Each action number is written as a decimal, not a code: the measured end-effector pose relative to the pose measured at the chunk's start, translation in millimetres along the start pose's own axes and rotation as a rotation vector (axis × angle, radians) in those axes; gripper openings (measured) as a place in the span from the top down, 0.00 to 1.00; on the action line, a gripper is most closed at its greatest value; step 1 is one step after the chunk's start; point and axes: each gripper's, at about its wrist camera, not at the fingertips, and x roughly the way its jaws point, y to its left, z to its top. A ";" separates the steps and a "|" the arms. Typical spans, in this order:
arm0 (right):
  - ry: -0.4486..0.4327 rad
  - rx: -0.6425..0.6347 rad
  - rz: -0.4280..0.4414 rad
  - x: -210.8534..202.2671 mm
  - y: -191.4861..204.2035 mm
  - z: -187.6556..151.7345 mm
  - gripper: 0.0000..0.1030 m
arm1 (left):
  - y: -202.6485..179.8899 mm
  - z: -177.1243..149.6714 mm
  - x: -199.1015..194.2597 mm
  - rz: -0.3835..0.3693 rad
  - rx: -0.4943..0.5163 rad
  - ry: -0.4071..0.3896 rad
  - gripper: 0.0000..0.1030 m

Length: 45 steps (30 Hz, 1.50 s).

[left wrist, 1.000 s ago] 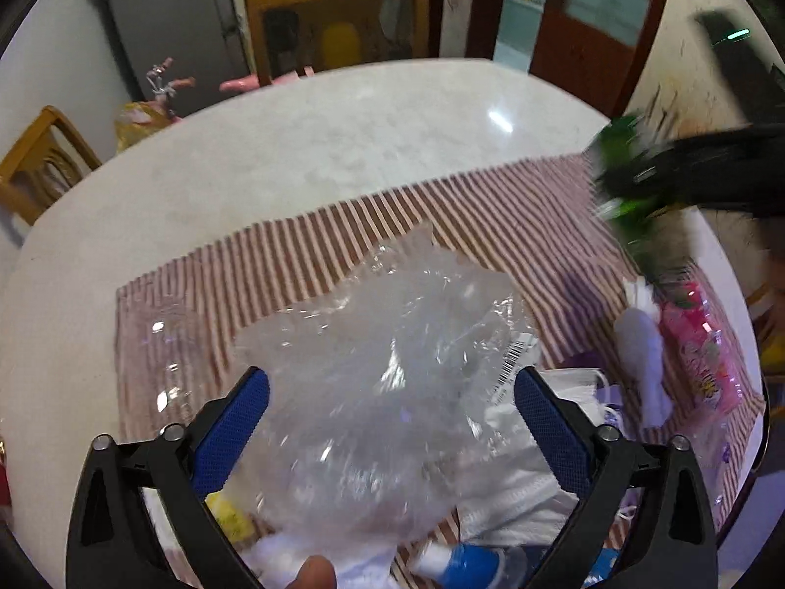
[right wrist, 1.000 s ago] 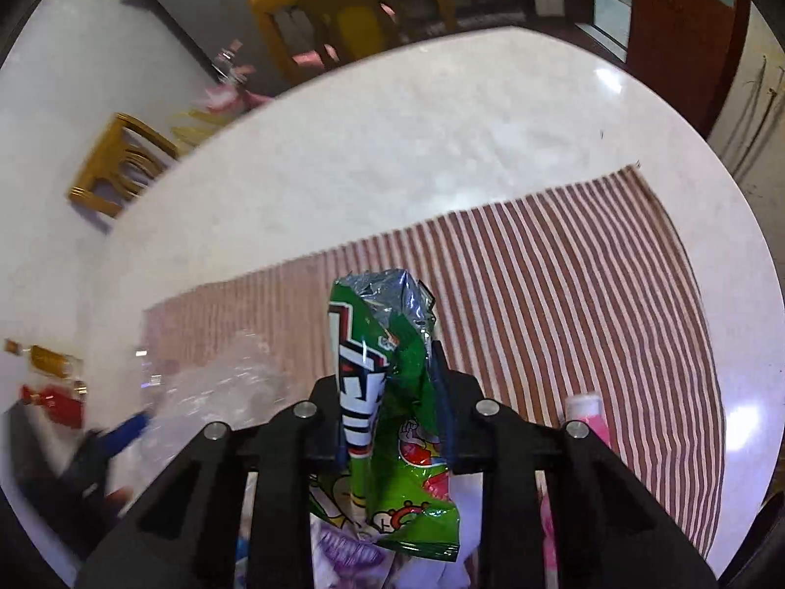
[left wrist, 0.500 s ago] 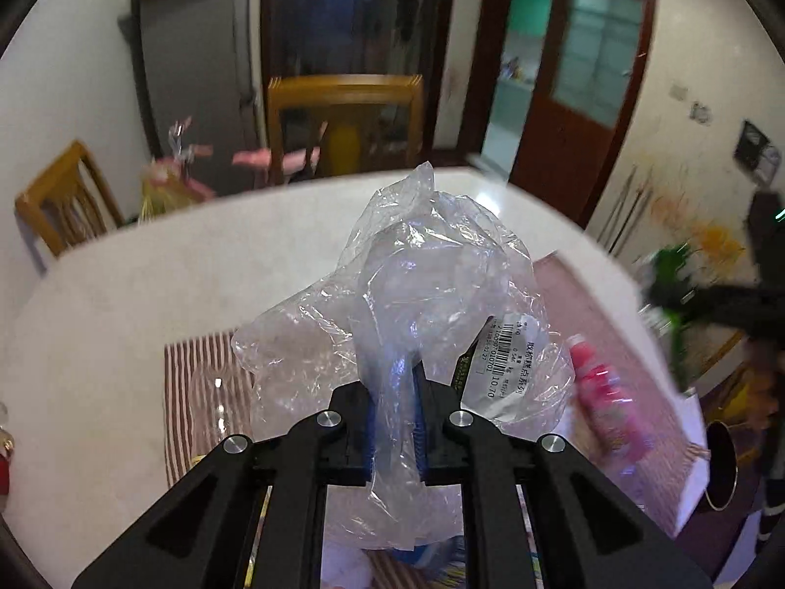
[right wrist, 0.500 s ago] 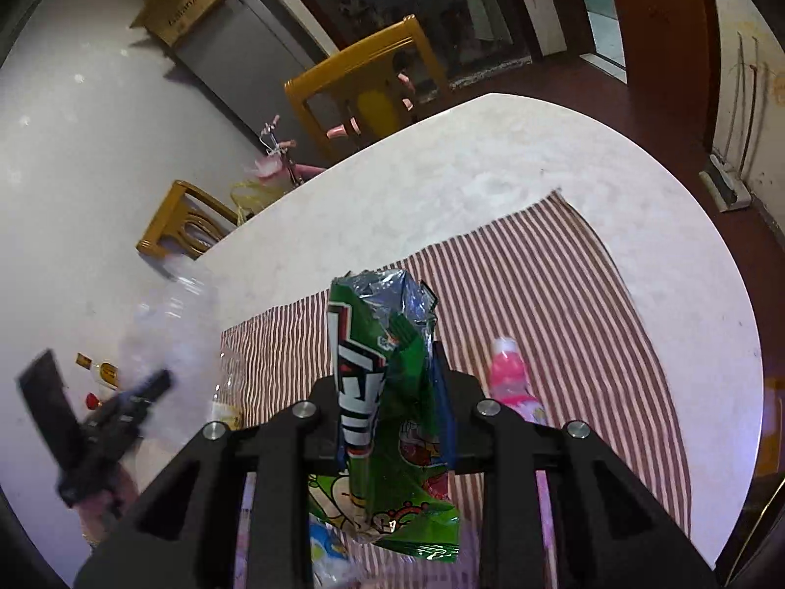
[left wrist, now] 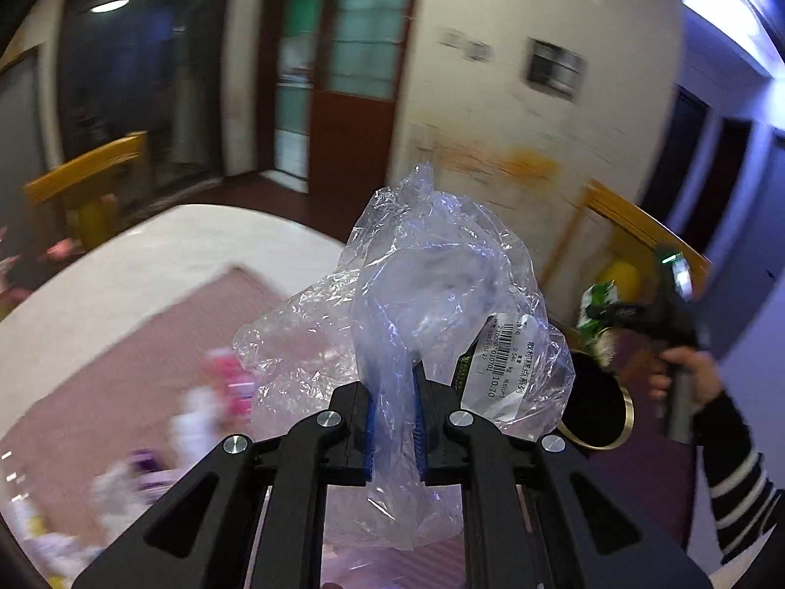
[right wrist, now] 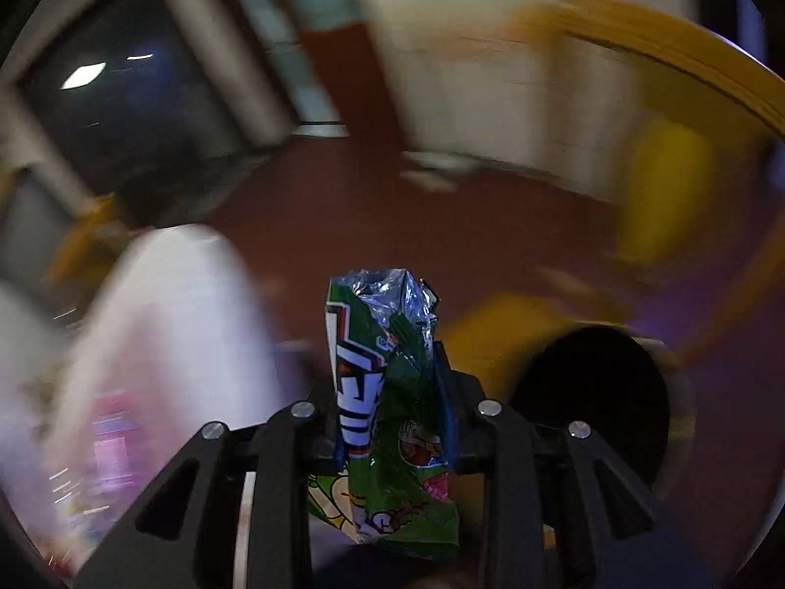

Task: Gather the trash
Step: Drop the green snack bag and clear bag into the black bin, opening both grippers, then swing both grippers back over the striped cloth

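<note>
My left gripper [left wrist: 392, 383] is shut on a crumpled clear plastic bag [left wrist: 422, 304] with a white price label and holds it up above the table's right side. My right gripper [right wrist: 392, 373] is shut on a green snack wrapper [right wrist: 387, 392] with a silver inside. It also shows in the left wrist view [left wrist: 601, 316], held over a round black bin [left wrist: 598, 402] with a gold rim. The bin [right wrist: 593, 392] lies just right of the wrapper in the right wrist view.
The white round table [left wrist: 147, 255] with a striped cloth [left wrist: 162, 343] lies at the left, with a pink bottle [left wrist: 230, 378] and other blurred litter on it. Yellow wooden chairs [left wrist: 633, 230] stand behind the bin. A red-brown floor and a door [left wrist: 343, 78] lie beyond.
Both grippers have swung right, away from the table towards the bin. The left gripper closed on the plastic bag and lifted it. The right keeps hold of the wrapper.
</note>
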 end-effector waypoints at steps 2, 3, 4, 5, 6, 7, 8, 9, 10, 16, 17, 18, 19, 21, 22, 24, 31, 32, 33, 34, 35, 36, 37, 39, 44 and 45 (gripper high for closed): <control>0.059 0.051 -0.124 38.7 -54.9 -4.8 0.73 | -44.4 2.9 19.3 -0.058 0.042 0.023 0.89; 0.081 0.071 -0.135 49.7 -68.5 -9.1 0.73 | -60.8 4.3 30.2 -0.078 0.063 0.039 0.89; 0.121 0.099 -0.143 68.5 -84.8 -15.7 0.72 | -77.4 3.1 37.3 -0.096 0.081 0.053 0.89; 0.142 0.109 -0.148 79.2 -92.9 -19.9 0.70 | -94.4 3.3 50.1 -0.116 0.103 0.073 0.89; 0.182 0.111 -0.164 96.7 -99.6 -25.6 0.62 | -110.8 4.1 63.1 -0.133 0.122 0.092 0.89; 0.238 0.104 -0.194 114.3 -104.0 -30.5 0.49 | -119.7 2.9 71.1 -0.146 0.135 0.106 0.89; 0.272 0.106 -0.215 123.1 -108.1 -34.4 0.37 | -131.6 2.3 82.6 -0.161 0.149 0.123 0.89; 0.294 0.121 -0.236 127.9 -117.8 -39.6 0.23 | -148.1 1.6 98.4 -0.177 0.167 0.149 0.89; 0.292 0.142 -0.236 127.1 -124.3 -42.0 0.22 | -159.3 2.4 110.0 -0.187 0.181 0.168 0.89; 0.055 0.328 -0.221 43.3 -188.6 -40.2 0.20 | -238.2 -17.6 198.8 -0.293 0.264 0.303 0.89; 0.017 0.359 -0.225 28.7 -202.4 -36.8 0.20 | -252.6 -24.0 212.5 -0.314 0.269 0.329 0.89; -0.008 0.379 -0.224 19.2 -212.3 -35.6 0.20 | -270.7 -30.7 233.6 -0.336 0.273 0.362 0.89; -0.044 0.407 -0.215 1.4 -222.3 -36.6 0.20 | -276.8 -34.6 246.5 -0.347 0.273 0.387 0.89; -0.086 0.440 -0.199 -19.2 -236.1 -40.3 0.20 | -304.8 -49.5 286.4 -0.336 0.282 0.455 0.89; -0.100 0.450 -0.192 -20.8 -244.6 -41.9 0.20 | -312.1 -60.7 303.4 -0.321 0.283 0.489 0.85; -0.130 0.462 -0.172 -38.1 -247.9 -47.8 0.20 | -327.2 -73.9 334.1 -0.300 0.257 0.568 0.57; -0.137 0.434 -0.126 -43.7 -232.6 -52.2 0.20 | -331.4 -58.3 317.3 -0.283 0.183 0.472 0.08; -0.137 0.432 -0.120 -41.6 -226.4 -49.3 0.20 | -327.8 -55.3 311.6 -0.288 0.177 0.464 0.08; -0.137 0.430 -0.112 -42.4 -230.0 -45.9 0.20 | -318.2 -56.5 306.1 -0.294 0.170 0.459 0.08; -0.137 0.424 -0.101 -41.1 -224.0 -42.9 0.20 | -313.0 -53.9 300.4 -0.302 0.156 0.450 0.08; -0.136 0.417 -0.096 -40.8 -219.2 -40.3 0.20 | -307.9 -52.6 297.3 -0.306 0.145 0.441 0.08; -0.136 0.410 -0.095 -44.9 -215.0 -38.9 0.19 | -303.7 -50.6 291.4 -0.306 0.133 0.430 0.08; -0.137 0.399 -0.096 -45.6 -209.6 -37.6 0.19 | -291.2 -53.5 286.1 -0.304 0.126 0.419 0.07; -0.136 0.372 -0.099 -46.6 -196.6 -34.9 0.19 | -285.0 -51.5 275.8 -0.301 0.122 0.389 0.06; -0.158 0.327 -0.082 -56.7 -165.5 -34.6 0.19 | -255.2 -39.6 234.2 -0.311 0.153 0.300 0.06; -0.169 0.316 -0.074 -59.2 -158.9 -34.8 0.19 | -247.7 -37.4 223.7 -0.299 0.159 0.272 0.06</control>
